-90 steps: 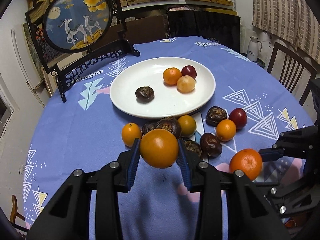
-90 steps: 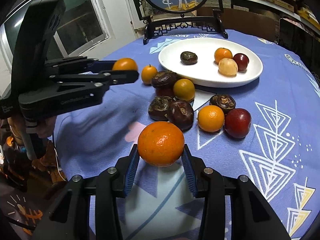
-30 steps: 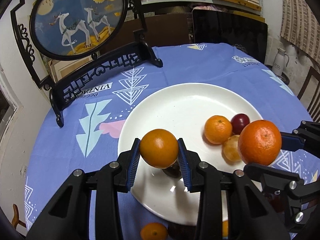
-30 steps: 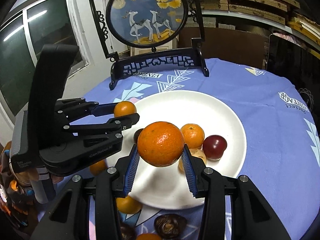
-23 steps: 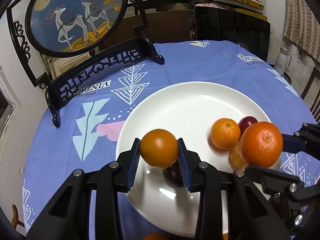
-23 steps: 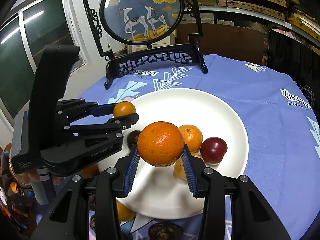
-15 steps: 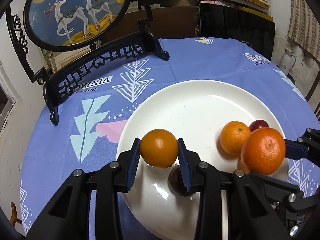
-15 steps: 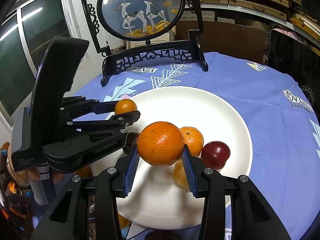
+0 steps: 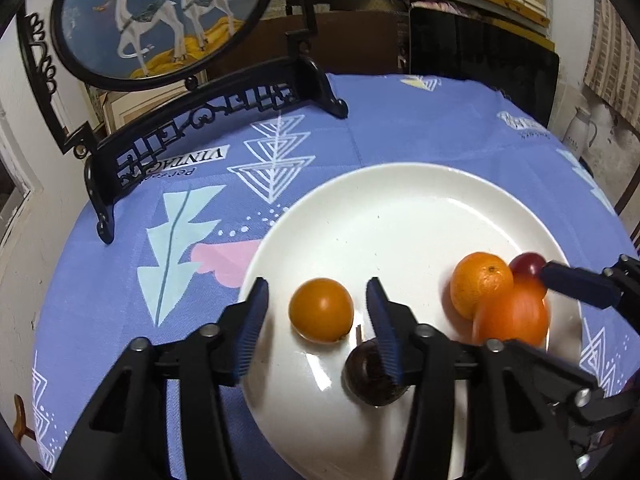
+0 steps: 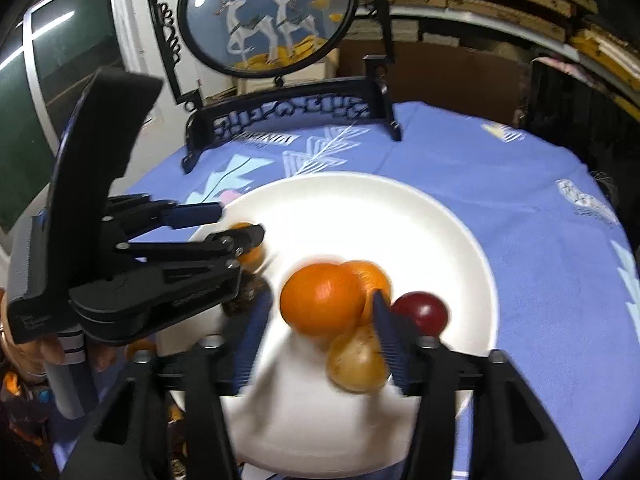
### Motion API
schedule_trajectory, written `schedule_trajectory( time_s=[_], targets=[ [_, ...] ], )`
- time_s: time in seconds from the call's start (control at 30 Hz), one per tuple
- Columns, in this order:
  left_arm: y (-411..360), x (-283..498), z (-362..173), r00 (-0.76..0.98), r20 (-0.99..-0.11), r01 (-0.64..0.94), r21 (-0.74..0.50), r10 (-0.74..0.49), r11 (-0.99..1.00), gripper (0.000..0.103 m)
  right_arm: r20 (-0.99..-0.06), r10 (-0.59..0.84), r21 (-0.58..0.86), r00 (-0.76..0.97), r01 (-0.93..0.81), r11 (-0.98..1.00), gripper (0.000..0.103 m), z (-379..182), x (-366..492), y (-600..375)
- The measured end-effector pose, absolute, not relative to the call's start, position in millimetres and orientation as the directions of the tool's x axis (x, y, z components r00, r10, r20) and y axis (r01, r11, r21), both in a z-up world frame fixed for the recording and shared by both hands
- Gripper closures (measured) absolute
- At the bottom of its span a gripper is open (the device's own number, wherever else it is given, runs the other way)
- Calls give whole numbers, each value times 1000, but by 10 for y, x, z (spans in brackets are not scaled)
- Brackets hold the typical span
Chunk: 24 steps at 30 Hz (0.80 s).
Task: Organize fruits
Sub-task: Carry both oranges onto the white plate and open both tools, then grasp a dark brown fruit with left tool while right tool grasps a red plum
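A white plate (image 9: 400, 208) lies on the blue tablecloth. My left gripper (image 9: 318, 320) is open; a small orange (image 9: 321, 309) sits on the plate between its fingers, free of the pads. A dark chestnut-like fruit (image 9: 370, 376) lies by the right finger. My right gripper (image 10: 320, 324) is open; a large orange (image 10: 322, 300) is blurred between its fingers, over the plate (image 10: 420, 224). It also shows in the left wrist view (image 9: 514, 318). A tangerine (image 9: 480, 289), a red fruit (image 10: 420, 312) and a yellow fruit (image 10: 356, 364) lie beside it.
A black carved stand with a round deer picture (image 9: 160, 16) stands on the table behind the plate. A dark chair back (image 9: 480, 60) is beyond the far edge. More fruit lies below the plate's near rim, mostly hidden by the grippers.
Both grippers have opened over the plate. The small orange has left the left pads and rests on the plate. The large orange has left the right pads and is blurred, moving.
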State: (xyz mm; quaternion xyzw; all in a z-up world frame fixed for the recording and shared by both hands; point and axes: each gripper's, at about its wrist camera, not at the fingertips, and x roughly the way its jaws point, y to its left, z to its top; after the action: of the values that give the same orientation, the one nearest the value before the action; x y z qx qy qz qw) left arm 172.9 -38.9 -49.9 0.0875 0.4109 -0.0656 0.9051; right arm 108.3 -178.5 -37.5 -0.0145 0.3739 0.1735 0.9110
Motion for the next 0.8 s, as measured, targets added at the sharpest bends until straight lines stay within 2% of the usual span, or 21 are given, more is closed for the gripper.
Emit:
schedule_trajectory(
  time_s=[0.13, 0.23, 0.3, 0.4, 0.57, 0.67, 0.8],
  targets=[
    [-309, 1623, -434, 667, -743, 188, 94, -57, 978, 49, -671, 315, 131, 671, -311, 941, 39, -329, 974, -1894],
    [-240, 1449, -384, 691, -721, 188, 106, -55, 976, 39, -668, 317, 156, 673, -290, 944, 34, -339, 841, -2006],
    [-198, 1300, -361, 714, -699, 187, 138, -38, 973, 28, -673, 320, 165, 666, -286, 944, 34, -361, 705, -2085],
    [-92, 1072, -341, 722, -691, 186, 145, -35, 972, 26, -682, 316, 160, 660, -286, 945, 34, -402, 480, -2153],
    [131, 710, -301, 708, -703, 182, 90, -67, 979, 24, -692, 313, 134, 650, -311, 941, 34, -445, 47, -2206],
    [210, 448, -309, 708, -702, 190, 80, -80, 979, 20, -702, 304, 88, 644, -346, 934, 34, -495, -246, -2222],
    [193, 150, -379, 692, -713, 237, 79, -112, 968, 19, -733, 284, 22, 618, -395, 918, 34, -601, -482, -2202]
  ],
)
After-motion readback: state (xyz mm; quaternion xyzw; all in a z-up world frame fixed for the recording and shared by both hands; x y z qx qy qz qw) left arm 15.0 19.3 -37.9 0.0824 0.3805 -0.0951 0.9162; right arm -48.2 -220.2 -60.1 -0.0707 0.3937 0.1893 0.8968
